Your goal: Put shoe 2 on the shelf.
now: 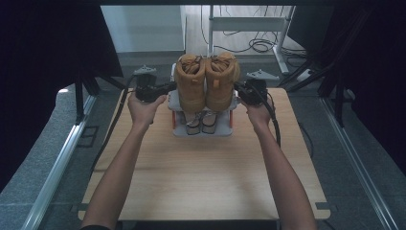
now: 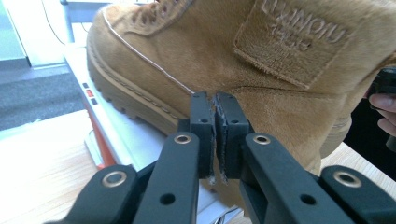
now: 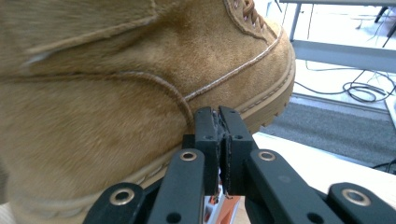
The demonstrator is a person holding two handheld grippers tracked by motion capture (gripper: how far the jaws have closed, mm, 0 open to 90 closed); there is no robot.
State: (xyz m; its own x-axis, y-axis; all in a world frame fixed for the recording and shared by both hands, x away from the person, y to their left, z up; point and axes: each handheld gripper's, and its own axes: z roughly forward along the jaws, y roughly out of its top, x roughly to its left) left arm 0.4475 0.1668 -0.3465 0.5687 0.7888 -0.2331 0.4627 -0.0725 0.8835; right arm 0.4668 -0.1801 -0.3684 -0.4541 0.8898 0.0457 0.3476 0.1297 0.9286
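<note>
Your left gripper (image 1: pixel 168 87) and right gripper (image 1: pixel 238 87) press in from either side of the tan boots (image 1: pixel 207 79), which stand side by side on the top of a small shoe rack (image 1: pixel 176 101) at the table's (image 1: pixel 201 167) far end. Both sets of jaws are closed together, tips against the suede

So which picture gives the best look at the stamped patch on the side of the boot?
The left gripper view: the stamped patch is close up, its embossed lettering visible though hard to read. The high view shows the left boot too small for the patch. The right gripper view shows the right boot without one.
</note>
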